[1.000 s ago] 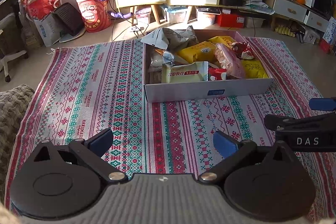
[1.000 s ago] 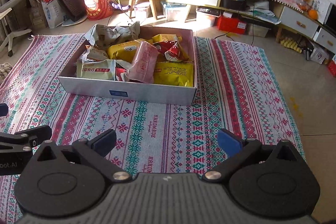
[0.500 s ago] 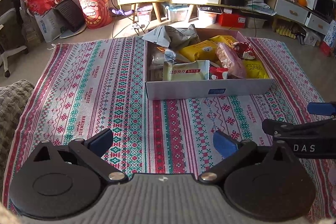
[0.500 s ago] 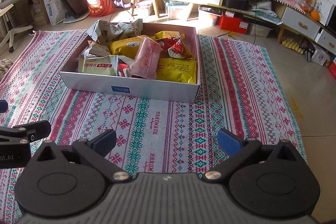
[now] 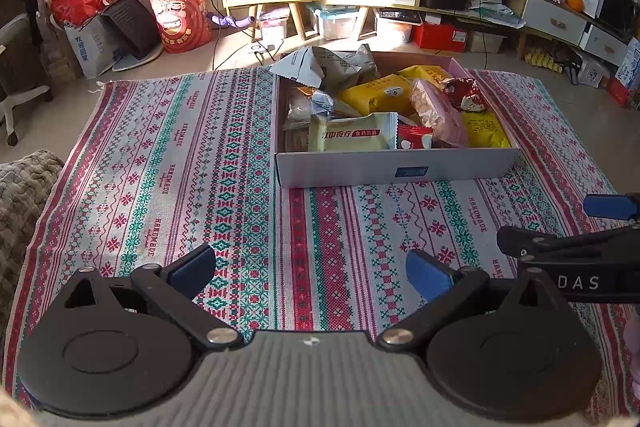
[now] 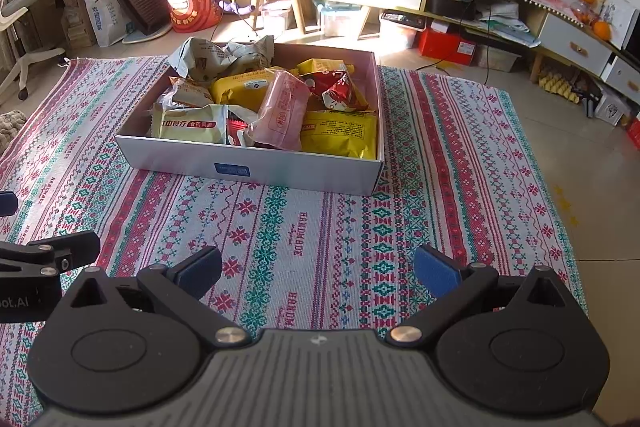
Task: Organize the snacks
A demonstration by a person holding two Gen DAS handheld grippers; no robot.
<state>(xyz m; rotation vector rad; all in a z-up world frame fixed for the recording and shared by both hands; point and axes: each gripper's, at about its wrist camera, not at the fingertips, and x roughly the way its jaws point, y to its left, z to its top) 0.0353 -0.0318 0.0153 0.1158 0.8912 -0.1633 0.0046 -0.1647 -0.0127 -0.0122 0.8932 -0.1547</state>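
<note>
Both the left gripper (image 5: 308, 269) and the right gripper (image 6: 318, 269) hover with fingers wide and empty above the patterned rug (image 5: 180, 163). The snack-filled box (image 6: 256, 167) sits ahead of them.

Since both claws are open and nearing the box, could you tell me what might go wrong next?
1. The snack packets are heaped; the pink packet leans on its neighbours, so pulling one may drag others out.
2. The grey crumpled bag overhangs the box rim and could spill.
3. Left claw and right claw are side by side and might collide.
</note>
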